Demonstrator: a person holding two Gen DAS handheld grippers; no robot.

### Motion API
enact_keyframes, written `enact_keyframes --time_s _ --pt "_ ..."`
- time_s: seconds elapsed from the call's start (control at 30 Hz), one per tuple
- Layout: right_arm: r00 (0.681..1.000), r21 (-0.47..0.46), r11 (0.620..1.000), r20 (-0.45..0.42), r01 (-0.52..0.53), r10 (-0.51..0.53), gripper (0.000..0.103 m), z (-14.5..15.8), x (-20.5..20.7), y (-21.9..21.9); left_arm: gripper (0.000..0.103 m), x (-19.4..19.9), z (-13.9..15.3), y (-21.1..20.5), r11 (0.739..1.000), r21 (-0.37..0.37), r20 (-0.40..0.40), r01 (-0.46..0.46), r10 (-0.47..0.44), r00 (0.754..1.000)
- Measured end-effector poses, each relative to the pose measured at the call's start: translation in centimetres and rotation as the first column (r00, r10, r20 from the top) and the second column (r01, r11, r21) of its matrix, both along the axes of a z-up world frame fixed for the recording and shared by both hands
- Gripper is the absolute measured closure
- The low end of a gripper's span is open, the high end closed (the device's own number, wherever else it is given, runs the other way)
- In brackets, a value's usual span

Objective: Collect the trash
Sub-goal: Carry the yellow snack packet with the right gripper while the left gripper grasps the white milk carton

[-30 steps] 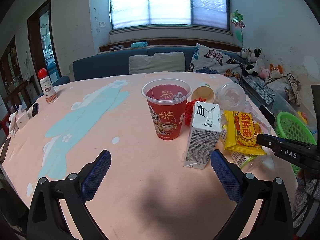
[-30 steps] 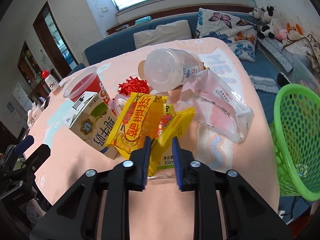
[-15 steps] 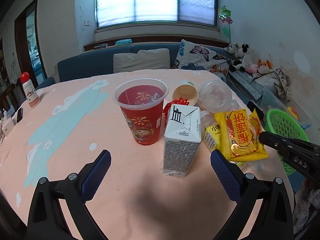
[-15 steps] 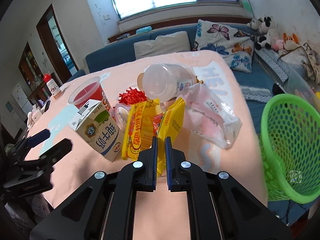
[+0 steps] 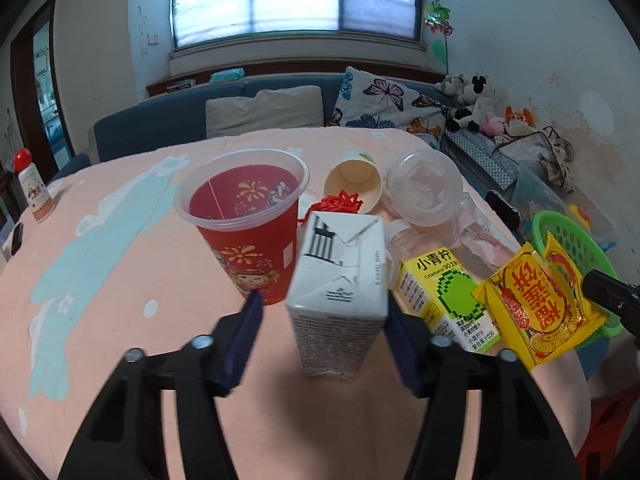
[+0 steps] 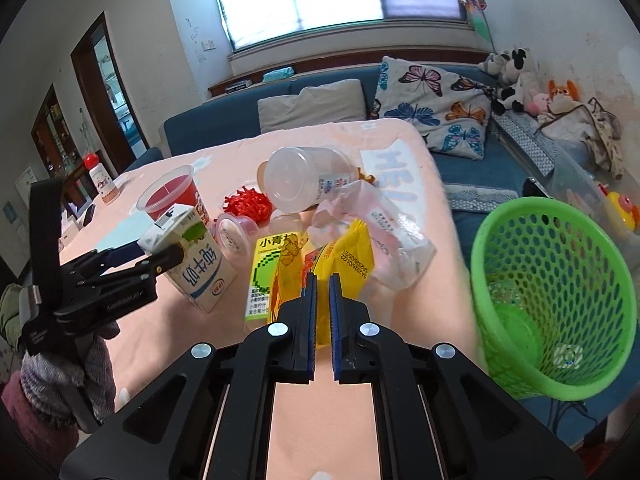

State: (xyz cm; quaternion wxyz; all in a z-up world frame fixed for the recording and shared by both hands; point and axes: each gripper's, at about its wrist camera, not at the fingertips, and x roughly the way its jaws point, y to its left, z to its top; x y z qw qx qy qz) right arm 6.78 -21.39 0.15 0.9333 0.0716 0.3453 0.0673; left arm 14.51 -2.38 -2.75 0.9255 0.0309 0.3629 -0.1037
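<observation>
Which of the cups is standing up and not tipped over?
The red cup stands upright, mouth up. The paper cup and the clear plastic cup behind it both lie on their sides.

My right claw is pinched nearly closed on the yellow snack packet, lifted. My left claw is spread wide, its fingers either side of the milk carton.
</observation>
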Motion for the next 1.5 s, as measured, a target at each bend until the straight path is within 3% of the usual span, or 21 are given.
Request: enact_keyframes --time_s 0.03,0.57,0.7,0.73,0.77,0.8,1.07,1.23,1.3,1.5 --pt "1.0 -0.002 1.0 0.0 0.001 -0.001 0.097 0.0 -0.1 -0.1 0.062 0.1 -0.1 0.1 1.0 -0.013 -0.009 0.005 -0.005 1.0" --pt "0.999 -0.007 0.999 0.008 0.039 -0.039 0.098 0.3 -2.0 -2.2 0.062 -2.6 1.7 0.9 0.999 -0.053 0.041 0.001 0.001 0.999" --pt "0.997 0.02 0.998 -0.035 0.067 -0.066 0.088 -0.8 -2.4 -3.5 0.062 -3.3 2.4 1.3 0.999 -0.05 0.059 0.0 0.003 0.998" --pt "0.997 0.023 0.997 -0.039 0.073 -0.072 0.081 -0.9 -2.6 -3.9 0.062 -3.4 2.6 1.3 0.999 -0.049 0.063 -0.002 0.005 0.998" --pt "0.996 0.019 0.996 -0.046 0.082 -0.081 0.065 -1.2 -2.7 -4.1 0.062 -3.5 2.7 1.4 0.999 -0.048 0.066 -0.003 0.006 0.998" --pt "0.995 0.011 0.996 -0.055 0.09 -0.089 0.055 -1.6 -2.9 -4.4 0.062 -3.7 2.7 1.4 0.999 -0.048 0.069 -0.004 0.008 0.998" --pt "0.983 0.026 0.993 -0.146 0.118 -0.113 0.052 -5.4 -2.1 -5.7 0.063 -3.9 2.8 1.4 0.999 -0.049 0.063 -0.002 0.005 0.998" --pt "0.972 0.072 0.991 -0.214 0.117 -0.099 0.055 -7.6 -1.4 -5.7 0.062 -4.3 3.5 1.2 0.999 -0.052 0.077 0.004 0.0 0.997" --pt "0.973 0.085 0.99 -0.21 0.116 -0.096 0.075 -7.8 -1.6 -5.6 0.062 -4.5 4.0 1.1 0.999 -0.053 0.087 0.011 -0.007 0.996" --pt "0.983 0.068 0.992 -0.152 0.109 -0.098 0.083 -6.2 -2.8 -5.5 0.062 -5.0 5.3 -0.1 0.997 -0.052 0.114 0.049 -0.043 0.993"
